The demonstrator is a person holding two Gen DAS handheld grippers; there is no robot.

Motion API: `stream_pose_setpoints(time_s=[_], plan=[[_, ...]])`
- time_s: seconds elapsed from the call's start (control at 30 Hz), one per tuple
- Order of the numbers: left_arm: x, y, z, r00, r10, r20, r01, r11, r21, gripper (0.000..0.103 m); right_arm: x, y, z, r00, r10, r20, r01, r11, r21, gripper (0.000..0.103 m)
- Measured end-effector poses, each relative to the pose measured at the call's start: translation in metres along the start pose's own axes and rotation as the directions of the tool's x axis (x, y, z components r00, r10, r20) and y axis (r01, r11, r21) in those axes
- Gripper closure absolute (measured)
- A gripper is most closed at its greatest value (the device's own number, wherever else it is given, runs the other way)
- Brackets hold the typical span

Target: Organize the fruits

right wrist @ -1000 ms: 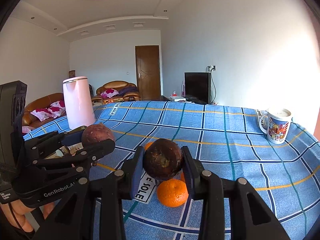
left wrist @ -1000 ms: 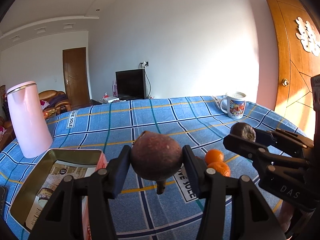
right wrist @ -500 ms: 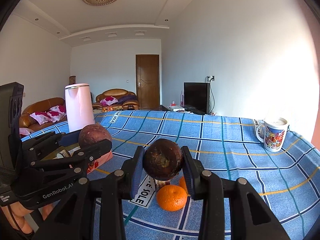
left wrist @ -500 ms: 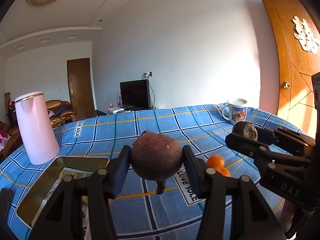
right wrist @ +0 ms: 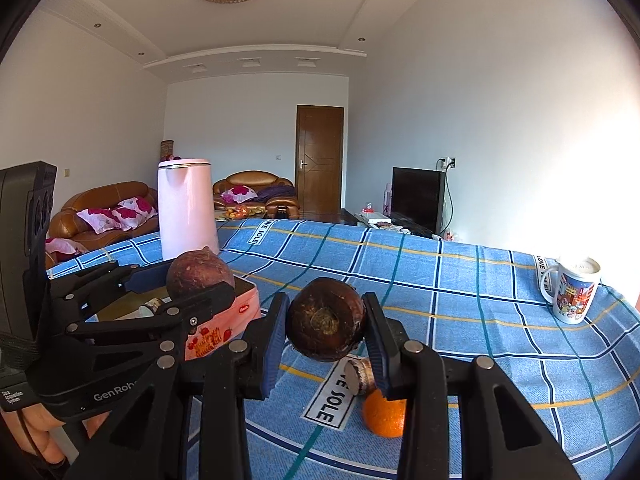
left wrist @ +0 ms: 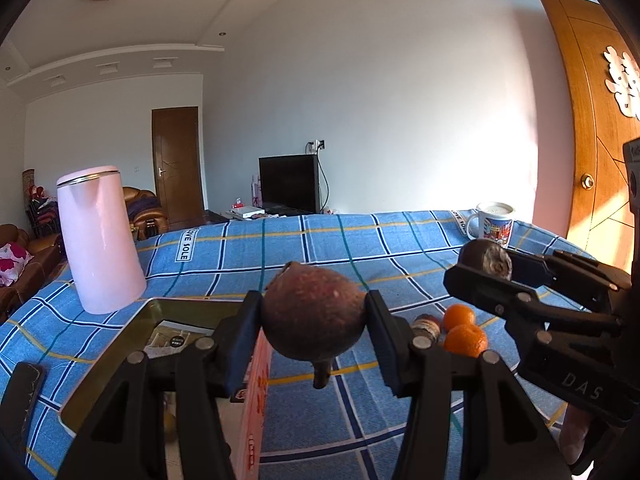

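Note:
My left gripper (left wrist: 314, 322) is shut on a round purple-brown fruit (left wrist: 314, 316) with a short stem, held above the right wall of an open pink tin (left wrist: 160, 304). In the right wrist view that fruit (right wrist: 200, 274) hangs over the tin (right wrist: 216, 332). My right gripper (right wrist: 326, 328) is shut on a smaller dark brown fruit (right wrist: 326, 320), just right of the left one (left wrist: 484, 260). Two oranges (left wrist: 466, 338) and a small brown cylindrical thing (left wrist: 426, 326) lie on the blue checked cloth below; in the right wrist view one orange (right wrist: 384, 418) shows.
A tall pink kettle (left wrist: 100, 240) stands behind the tin at the left. A printed mug (left wrist: 494, 224) sits at the table's far right edge. A dark flat device (left wrist: 20, 396) lies left of the tin. Papers lie inside the tin.
Both grippers have swung left and a little up with their fruits still gripped. The tin and kettle now sit nearer the middle of each view.

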State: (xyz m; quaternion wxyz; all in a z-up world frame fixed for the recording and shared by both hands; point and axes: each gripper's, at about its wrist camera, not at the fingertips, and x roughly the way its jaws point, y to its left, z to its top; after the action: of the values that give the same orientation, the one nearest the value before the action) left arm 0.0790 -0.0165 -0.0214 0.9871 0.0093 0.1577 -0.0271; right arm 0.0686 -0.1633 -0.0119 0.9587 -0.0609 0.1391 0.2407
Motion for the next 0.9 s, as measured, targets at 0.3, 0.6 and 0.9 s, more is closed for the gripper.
stream_pose_setpoints(time_s=[0.3, 0.6, 0.9], plan=[[-0.016, 0.057, 0.000, 0.996, 0.092, -0.016, -0.093, 0.993, -0.070, 0.049, 0.019, 0.037, 0.013, 0.995, 0.095, -0.024, -0.096, 0.995, -0.042, 0.064], [-0.022, 0.119, -0.012, 0.975, 0.199, -0.098, -0.212, 0.966, -0.148, 0.049, 0.039, 0.075, 0.016, 0.972, 0.222, -0.083, -0.226, 0.973, -0.040, 0.064], [-0.015, 0.144, -0.029, 0.957, 0.220, -0.190, -0.252, 0.953, -0.168, 0.049, 0.072, 0.117, 0.004, 0.925, 0.320, -0.206, -0.334, 0.942, -0.038, 0.064]])
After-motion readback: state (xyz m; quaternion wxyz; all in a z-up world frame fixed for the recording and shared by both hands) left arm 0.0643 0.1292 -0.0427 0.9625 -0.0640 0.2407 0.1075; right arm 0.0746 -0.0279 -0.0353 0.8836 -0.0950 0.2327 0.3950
